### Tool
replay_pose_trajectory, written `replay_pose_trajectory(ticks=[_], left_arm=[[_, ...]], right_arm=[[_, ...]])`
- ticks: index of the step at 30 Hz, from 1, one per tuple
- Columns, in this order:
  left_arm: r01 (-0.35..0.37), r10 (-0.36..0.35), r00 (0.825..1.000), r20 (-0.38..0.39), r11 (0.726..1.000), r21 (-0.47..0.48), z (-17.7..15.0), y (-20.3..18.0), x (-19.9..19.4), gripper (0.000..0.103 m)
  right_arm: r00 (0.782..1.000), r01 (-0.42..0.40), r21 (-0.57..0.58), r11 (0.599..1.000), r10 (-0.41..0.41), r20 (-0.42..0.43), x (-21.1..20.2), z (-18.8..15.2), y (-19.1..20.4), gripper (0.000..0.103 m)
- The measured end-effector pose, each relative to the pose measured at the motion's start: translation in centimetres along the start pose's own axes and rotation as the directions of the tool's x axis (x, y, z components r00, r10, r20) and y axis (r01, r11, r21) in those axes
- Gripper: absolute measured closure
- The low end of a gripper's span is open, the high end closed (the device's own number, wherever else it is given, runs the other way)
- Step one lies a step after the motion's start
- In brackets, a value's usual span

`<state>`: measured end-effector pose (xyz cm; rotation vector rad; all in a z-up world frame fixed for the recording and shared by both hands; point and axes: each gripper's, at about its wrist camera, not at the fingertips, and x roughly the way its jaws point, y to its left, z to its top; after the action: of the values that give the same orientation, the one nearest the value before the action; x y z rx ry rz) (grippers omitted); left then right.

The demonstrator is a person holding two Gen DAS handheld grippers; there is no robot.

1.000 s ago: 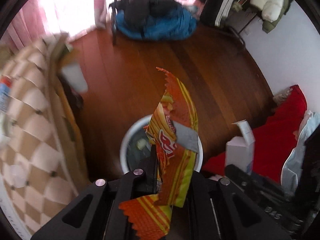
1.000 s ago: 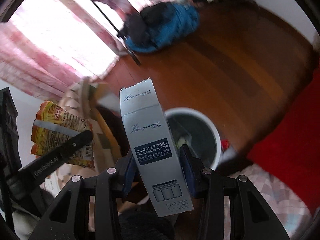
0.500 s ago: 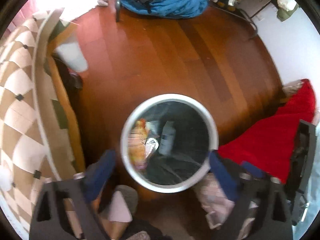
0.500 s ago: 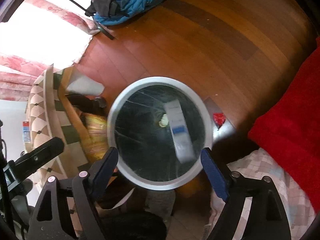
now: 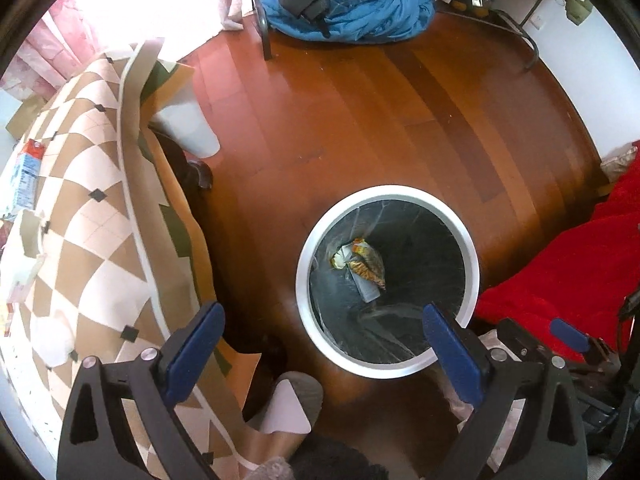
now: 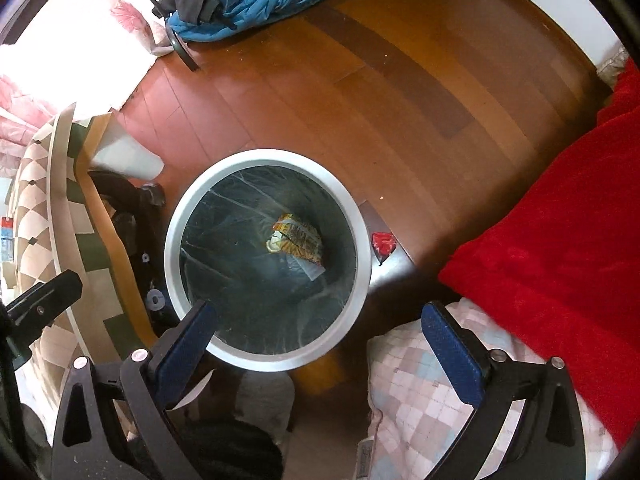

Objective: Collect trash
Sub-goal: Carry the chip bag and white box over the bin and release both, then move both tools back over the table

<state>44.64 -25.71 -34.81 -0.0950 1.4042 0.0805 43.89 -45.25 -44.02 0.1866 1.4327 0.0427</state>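
Observation:
A white-rimmed bin with a dark liner stands on the wood floor below both grippers. At its bottom lies an orange snack wrapper on top of a white box. My left gripper points down over the bin's near-left rim, open and empty. My right gripper hangs over the bin's near edge; its jaws are opening and nothing is between them. A small red wrapper lies on the floor right of the bin.
A table with a checked cloth stands to the left, bearing a printed carton and torn white packaging. A red blanket lies to the right. A blue jacket is heaped at the far side. A slippered foot is near the bin.
Both grippers tipped down over the bin and opened. The snack wrapper left the left gripper and the white box left the right one; both now lie in the bin.

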Motion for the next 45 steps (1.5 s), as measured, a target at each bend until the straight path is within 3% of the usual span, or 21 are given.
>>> replay_pose_trajectory(ticks=[7, 14, 27, 32, 37, 45], left_arm=[[-0.005, 0.004, 0.997, 0.077, 1.0, 0.004, -1.2, 0.0, -3.9, 0.002], [-0.007, 0.006, 0.986, 0.164, 1.0, 0.002, -2.9, 1.0, -8.1, 0.002], [0.036, -0.006, 0.933, 0.359, 0.996, -0.079, -5.0, 6.6, -18.8, 0.002], [0.038, 0.034, 0.91, 0.414, 0.985, -0.165, -5.7, 12.6, -21.1, 0.002], [-0.022, 0.141, 0.905, 0.402, 0.958, -0.286, -7.1, 21.1, -20.8, 0.002], [-0.218, 0.331, 0.905, 0.266, 0.9, -0.378, -10.0, 33.8, -15.6, 0.002]], right_arm=[[1.0, 0.001, -0.015, 1.0, -0.001, 0.03, -3.4, -1.0, 0.7, 0.0], [0.993, -0.018, -0.024, 1.0, 0.021, 0.113, -8.7, -2.8, 2.1, 0.0], [0.951, -0.118, -0.061, 0.991, 0.13, 0.28, -20.0, -5.8, 7.3, 0.0], [0.931, -0.175, -0.137, 0.975, 0.209, 0.298, -22.9, -6.7, 12.4, 0.0], [0.929, -0.211, -0.251, 0.945, 0.274, 0.25, -22.8, -7.3, 20.3, 0.0], [0.962, -0.217, -0.427, 0.878, 0.267, 0.06, -14.6, -8.0, 35.5, 0.0]])
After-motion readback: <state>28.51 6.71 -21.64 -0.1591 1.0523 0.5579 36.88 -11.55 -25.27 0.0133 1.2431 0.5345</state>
